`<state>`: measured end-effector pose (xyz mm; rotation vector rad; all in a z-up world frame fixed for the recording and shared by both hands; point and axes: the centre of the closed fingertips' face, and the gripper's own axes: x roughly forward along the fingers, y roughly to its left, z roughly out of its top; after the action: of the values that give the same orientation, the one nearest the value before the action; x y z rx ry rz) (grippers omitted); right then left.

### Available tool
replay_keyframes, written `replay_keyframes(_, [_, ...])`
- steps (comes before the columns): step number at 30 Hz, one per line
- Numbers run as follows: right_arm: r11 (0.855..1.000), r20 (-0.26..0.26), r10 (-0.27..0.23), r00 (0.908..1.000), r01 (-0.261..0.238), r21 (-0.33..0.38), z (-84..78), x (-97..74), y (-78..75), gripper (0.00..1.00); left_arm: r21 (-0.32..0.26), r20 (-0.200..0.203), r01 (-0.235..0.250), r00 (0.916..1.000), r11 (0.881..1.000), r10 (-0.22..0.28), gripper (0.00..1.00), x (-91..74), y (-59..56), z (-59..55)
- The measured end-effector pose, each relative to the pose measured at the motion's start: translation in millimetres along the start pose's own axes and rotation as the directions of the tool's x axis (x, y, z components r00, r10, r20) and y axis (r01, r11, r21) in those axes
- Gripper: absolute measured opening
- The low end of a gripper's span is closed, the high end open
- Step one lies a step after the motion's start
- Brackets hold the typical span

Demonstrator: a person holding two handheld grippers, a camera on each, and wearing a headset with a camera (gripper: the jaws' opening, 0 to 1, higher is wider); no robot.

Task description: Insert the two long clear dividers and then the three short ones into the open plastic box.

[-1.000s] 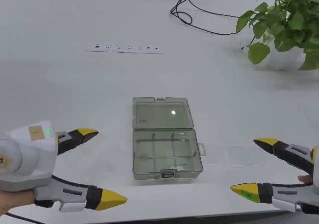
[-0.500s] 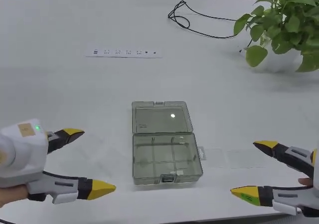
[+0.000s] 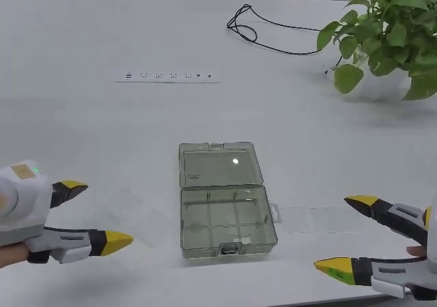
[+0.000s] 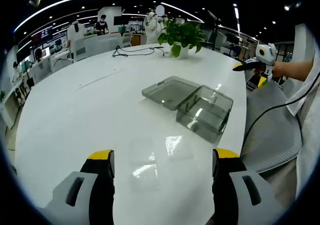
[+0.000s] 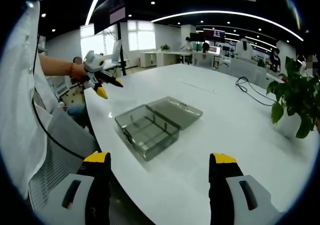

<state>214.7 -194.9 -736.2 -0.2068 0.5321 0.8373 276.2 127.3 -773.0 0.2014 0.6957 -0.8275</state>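
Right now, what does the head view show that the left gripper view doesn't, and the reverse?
Head view: clear dividers lying flat on the table to the right of the open box, and the left gripper seen from outside, open and empty. Left gripper view: clear pieces flat on the table ahead of its own jaws, a mesh chair, and an office with people behind. Both: the box with its lid laid back, the plant, the black cable and the right gripper, open.

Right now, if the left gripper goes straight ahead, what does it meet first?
Likely the clear dividers lying flat just ahead of the left gripper, if it travels low enough; beyond them, the box.
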Motion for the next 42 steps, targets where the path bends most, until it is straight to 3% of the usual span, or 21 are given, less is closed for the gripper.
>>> replay_keyframes(7, [1.000, 0.003, -0.001, 1.0000, 0.001, 0.002, 1.2, 0.2, 0.4, 0.81, -0.027, -0.049, -0.036, 0.9982, 0.999, 0.034, 0.73, 6.1, 11.2, -7.2])
replay_keyframes(11, [1.000, 0.006, -0.001, 1.0000, 0.001, 0.003, 2.2, 0.7, 0.4, 0.81, -0.028, -0.088, -0.059, 0.9945, 0.998, 0.056, 0.67, 10.1, 17.1, -11.5])
replay_keyframes(12, [1.000, 0.006, 0.000, 1.0000, 0.000, 0.004, 1.9, 1.1, 0.6, 0.81, -0.035, -0.118, -0.071, 0.9908, 0.997, 0.066, 0.65, 10.5, 19.5, -16.0])
replay_keyframes(15, [1.000, 0.007, 0.001, 1.0000, -0.001, 0.005, 2.5, 2.0, 1.4, 0.81, -0.025, -0.136, -0.075, 0.9882, 0.997, 0.071, 0.63, 14.3, 20.5, -18.4])
replay_keyframes(16, [1.000, 0.006, 0.001, 1.0000, -0.001, 0.004, 2.5, 2.2, 1.5, 0.80, -0.029, -0.165, -0.083, 0.9833, 0.996, 0.077, 0.62, 13.7, 21.6, -23.1])
replay_keyframes(21, [1.000, 0.003, 0.006, 1.0000, -0.006, -0.004, 2.4, 3.9, 3.2, 0.80, -0.032, -0.225, -0.107, 0.9694, 0.994, 0.097, 0.53, 17.2, 26.6, -33.2])
replay_keyframes(29, [1.000, 0.000, 0.011, 0.9999, -0.011, -0.004, 1.6, 6.0, 4.7, 0.80, -0.017, -0.300, -0.127, 0.9469, 0.992, 0.116, 0.49, 24.6, 28.8, -45.8])
replay_keyframes(30, [1.000, -0.001, 0.011, 0.9999, -0.011, -0.006, 1.6, 6.1, 4.7, 0.80, -0.018, -0.318, -0.132, 0.9403, 0.991, 0.120, 0.48, 25.6, 29.0, -48.7])
replay_keyframes(36, [1.000, 0.000, 0.013, 0.9999, -0.013, -0.003, 1.8, 6.7, 4.1, 0.80, 0.026, -0.361, -0.159, 0.9192, 0.987, 0.157, 0.43, 30.4, 32.8, -54.9])
replay_keyframes(38, [1.000, 0.001, 0.013, 0.9999, -0.013, -0.004, 2.3, 7.2, 4.4, 0.80, 0.043, -0.385, -0.164, 0.9075, 0.986, 0.167, 0.40, 30.0, 34.1, -58.7])
replay_keyframes(41, [1.000, 0.001, 0.012, 0.9999, -0.012, -0.004, 2.6, 7.7, 4.5, 0.80, 0.032, -0.401, -0.163, 0.9018, 0.986, 0.162, 0.39, 32.4, 32.1, -62.2])
replay_keyframes(42, [1.000, 0.001, 0.012, 0.9999, -0.012, -0.004, 2.6, 7.7, 4.4, 0.80, 0.021, -0.399, -0.161, 0.9037, 0.987, 0.155, 0.38, 32.8, 31.6, -62.4])
